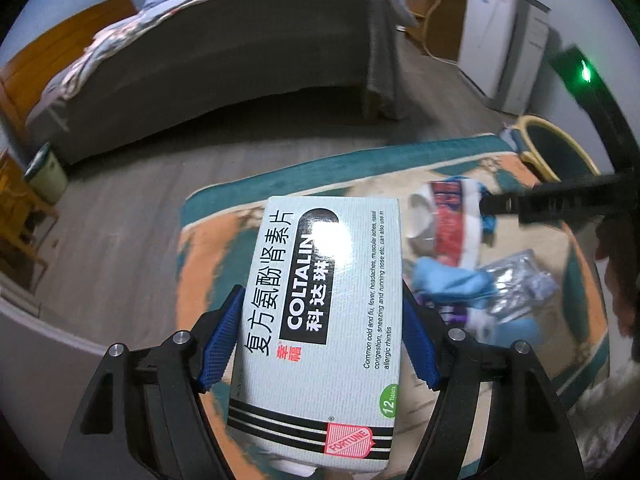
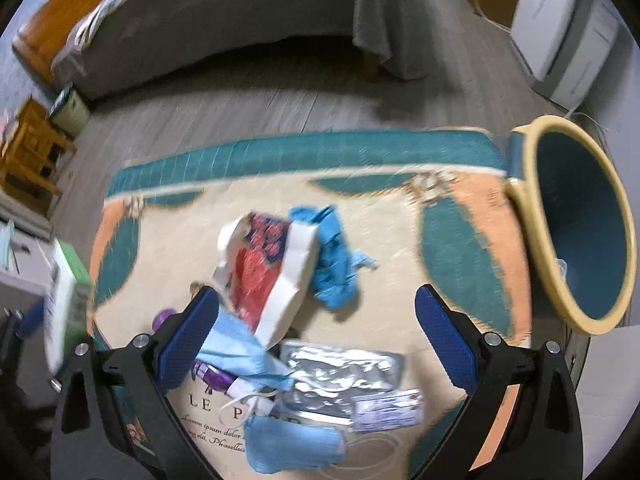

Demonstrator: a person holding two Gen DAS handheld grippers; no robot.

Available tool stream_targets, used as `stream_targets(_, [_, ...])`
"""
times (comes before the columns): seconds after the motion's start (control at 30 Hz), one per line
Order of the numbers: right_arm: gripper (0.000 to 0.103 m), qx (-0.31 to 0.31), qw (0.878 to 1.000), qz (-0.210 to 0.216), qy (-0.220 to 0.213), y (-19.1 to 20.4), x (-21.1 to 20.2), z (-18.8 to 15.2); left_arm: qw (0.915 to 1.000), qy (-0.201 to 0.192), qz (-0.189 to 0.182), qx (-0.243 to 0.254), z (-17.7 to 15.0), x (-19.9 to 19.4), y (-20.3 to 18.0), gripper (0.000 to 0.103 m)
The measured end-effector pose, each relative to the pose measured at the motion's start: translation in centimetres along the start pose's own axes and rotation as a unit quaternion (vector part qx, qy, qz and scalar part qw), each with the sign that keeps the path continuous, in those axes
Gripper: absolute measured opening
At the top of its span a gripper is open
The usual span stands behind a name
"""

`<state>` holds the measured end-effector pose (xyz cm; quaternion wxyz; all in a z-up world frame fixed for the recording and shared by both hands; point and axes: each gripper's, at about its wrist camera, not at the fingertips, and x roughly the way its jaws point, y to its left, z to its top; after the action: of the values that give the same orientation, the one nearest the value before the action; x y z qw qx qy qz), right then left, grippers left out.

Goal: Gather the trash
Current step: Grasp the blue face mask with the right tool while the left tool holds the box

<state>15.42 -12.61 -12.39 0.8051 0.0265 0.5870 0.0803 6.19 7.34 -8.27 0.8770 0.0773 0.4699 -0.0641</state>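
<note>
My left gripper (image 1: 322, 334) is shut on a pale Coltalin medicine box (image 1: 320, 320), held above the rug; the box also shows at the left edge of the right wrist view (image 2: 64, 304). My right gripper (image 2: 316, 312) is open and empty over a pile of trash on the rug: a red and white paper bag (image 2: 268, 272), blue gloves (image 2: 332, 256), blue face masks (image 2: 292, 444), a silver foil wrapper (image 2: 344, 372) and a purple item (image 2: 212, 374). A teal bin with a yellow rim (image 2: 576, 224) lies tipped at the rug's right edge.
The rug (image 2: 460, 240) is teal, orange and cream on a grey wood floor. A bed with a grey skirt (image 1: 224, 60) stands behind. A white appliance (image 1: 504, 40) is at back right. Wooden furniture (image 2: 28, 152) and a small bin (image 2: 72, 108) stand left.
</note>
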Motion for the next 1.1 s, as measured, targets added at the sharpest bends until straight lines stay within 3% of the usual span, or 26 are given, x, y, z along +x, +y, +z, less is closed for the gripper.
stream_targets(0.17, [0.069,-0.012,0.997,0.046,0.065,2.3,2.8,-1.5,0.9997,0.014,-0.002,-0.021,-0.6,0.3,1.9,0.073])
stream_targets(0.27, [0.051,-0.024,0.994,0.053,0.098,3.2,4.2,-2.5,0.9998,0.016,-0.004,-0.013,-0.7,0.7,2.1,0.073])
stream_targets(0.33, [0.026,-0.03,0.993,0.053,0.103,3.5,4.4,-2.7,0.9999,0.013,-0.006,-0.006,-0.6,0.8,1.8,0.073])
stream_targets(0.37, [0.02,-0.03,0.993,0.053,0.105,3.6,4.4,-2.7,0.9999,0.011,-0.006,-0.003,-0.6,0.7,1.7,0.073])
stream_targets(0.4, [0.008,-0.032,0.993,0.054,0.105,3.8,4.3,-2.9,0.9999,0.009,-0.007,0.0,-0.5,0.7,1.5,0.073])
stream_targets(0.43, [0.004,-0.035,0.993,0.053,0.099,3.9,3.9,-2.9,0.9999,0.007,-0.007,0.002,-0.6,0.6,1.2,0.073])
stream_targets(0.83, [0.001,-0.07,0.997,0.021,-0.01,3.0,-3.4,-1.5,0.9998,-0.019,-0.006,0.001,-0.5,-1.0,0.5,0.073])
stream_targets(1.1, [0.001,-0.052,0.996,0.03,-0.067,1.0,-7.8,-0.1,0.999,-0.045,-0.007,-0.005,0.4,-2.3,0.1,0.073])
